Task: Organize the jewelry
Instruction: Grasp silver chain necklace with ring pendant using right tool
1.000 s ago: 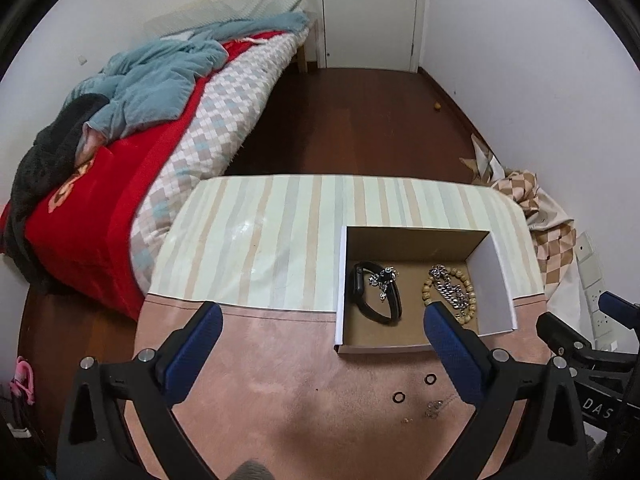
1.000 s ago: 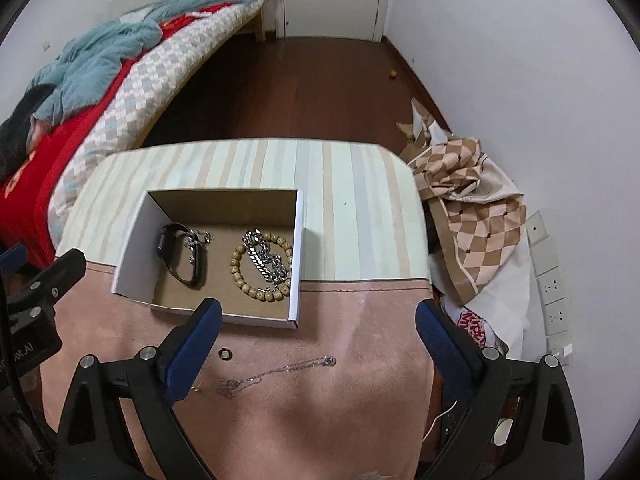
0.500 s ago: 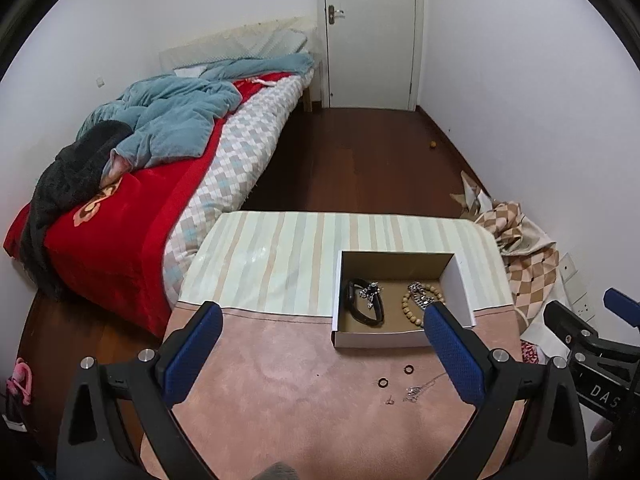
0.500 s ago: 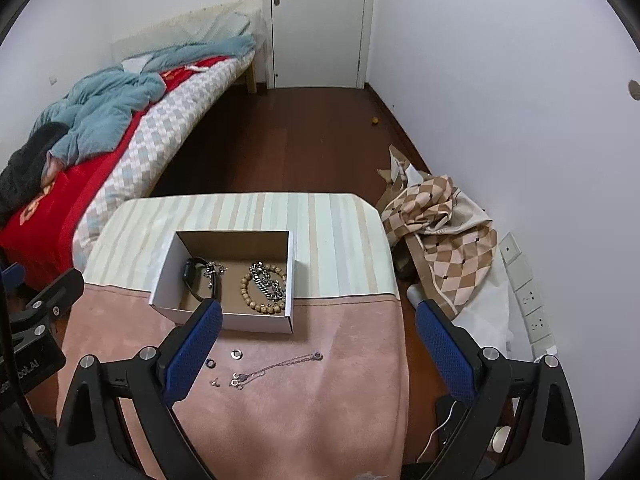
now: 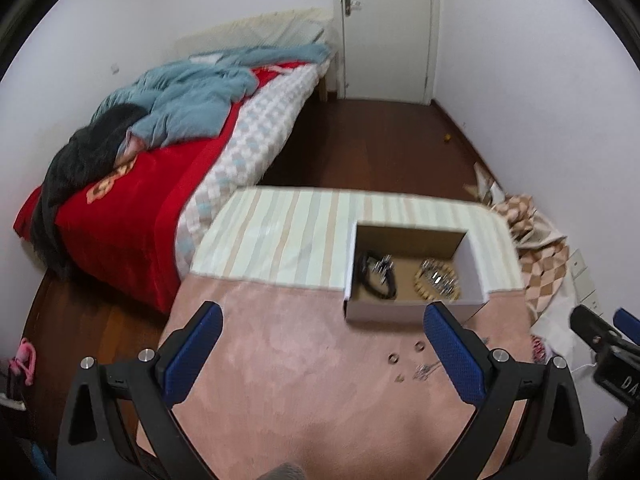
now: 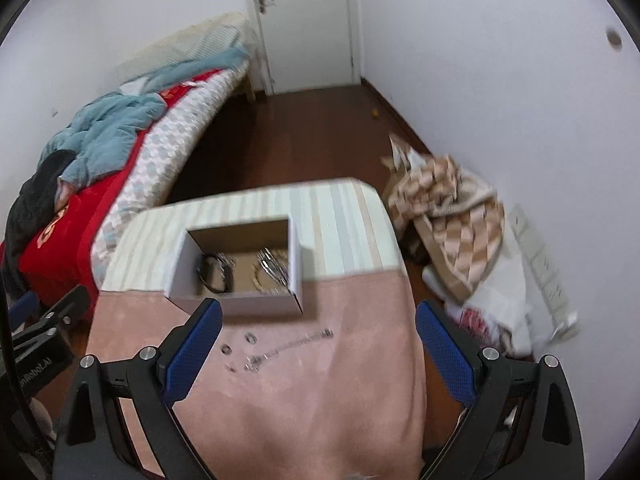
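Note:
An open cardboard box (image 5: 416,311) (image 6: 236,304) stands on the table and holds a black band (image 5: 374,280) (image 6: 212,276), a bead bracelet (image 5: 438,280) and a silver chain (image 6: 274,266). On the pink cloth in front lie two small rings (image 5: 394,359) (image 6: 250,338) and a thin silver necklace (image 6: 296,344) (image 5: 426,370). My left gripper (image 5: 320,344) and right gripper (image 6: 316,340) are both open and empty, held high above the table's near part.
The table (image 5: 280,236) has a striped cloth at the far half. A bed with red and blue bedding (image 5: 160,152) stands left. A checked cloth pile (image 6: 452,208) lies on the floor right, by the white wall. A closed door (image 5: 384,28) is at the back.
Both grippers rose and drew back from the table over the first half second, so the box looks smaller. The right view has since tilted and blurred. Jewelry has not moved.

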A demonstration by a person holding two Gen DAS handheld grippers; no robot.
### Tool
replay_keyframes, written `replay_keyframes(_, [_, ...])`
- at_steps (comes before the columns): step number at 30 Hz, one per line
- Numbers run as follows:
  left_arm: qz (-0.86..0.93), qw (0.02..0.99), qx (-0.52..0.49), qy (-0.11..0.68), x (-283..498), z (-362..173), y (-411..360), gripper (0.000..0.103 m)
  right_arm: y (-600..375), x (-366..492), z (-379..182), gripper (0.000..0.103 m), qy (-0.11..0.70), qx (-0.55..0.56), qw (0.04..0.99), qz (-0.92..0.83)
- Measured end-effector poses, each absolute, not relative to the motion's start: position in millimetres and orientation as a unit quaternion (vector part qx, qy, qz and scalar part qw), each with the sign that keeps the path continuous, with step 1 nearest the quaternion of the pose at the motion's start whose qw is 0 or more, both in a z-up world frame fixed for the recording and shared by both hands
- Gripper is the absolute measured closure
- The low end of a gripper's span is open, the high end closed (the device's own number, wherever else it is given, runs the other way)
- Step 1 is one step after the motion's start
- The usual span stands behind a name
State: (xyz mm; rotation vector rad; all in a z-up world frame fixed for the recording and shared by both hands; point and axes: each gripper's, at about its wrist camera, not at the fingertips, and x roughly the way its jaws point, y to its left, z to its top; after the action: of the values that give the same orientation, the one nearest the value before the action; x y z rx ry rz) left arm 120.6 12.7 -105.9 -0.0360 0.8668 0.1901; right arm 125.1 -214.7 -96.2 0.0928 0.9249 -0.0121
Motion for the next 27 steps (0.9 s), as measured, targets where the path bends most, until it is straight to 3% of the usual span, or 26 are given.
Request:
replay_keyframes(5, [0.115,0.883,-0.006,0.456,129,-158,17,0.0,-245,133,-164,0.006,0.484,0.083,0.871,-0.022])
replay_keyframes(9, [0.133,0.861,0.004,0.49,139,-201,20,0.0,-255,147,-218,0.036,0.509,0.1,0.855,-0.013])
replay_keyframes(19, [0.155,0.831,-0.006,0.534,152,-248,35,0.0,-229,182,-279,0.041,0.503,0.082,0.861,0.013])
replay_keyframes(22, [0.151,0.83,-0.003,0.537,153,-250,35,0.0,-216,188,-288,0.057,0.508,0.061,0.859,0.018])
replay_keyframes(25, [0.144,0.83,-0.001,0.538,152,-251,32,0.0,-202,185,-287,0.092,0.498,0.016,0.867,0.002])
replay_keyframes(27, [0.129,0.831,-0.009,0.542,151,-252,25,0.0,-202,183,-286,0.093,0.5,0.013,0.866,-0.001])
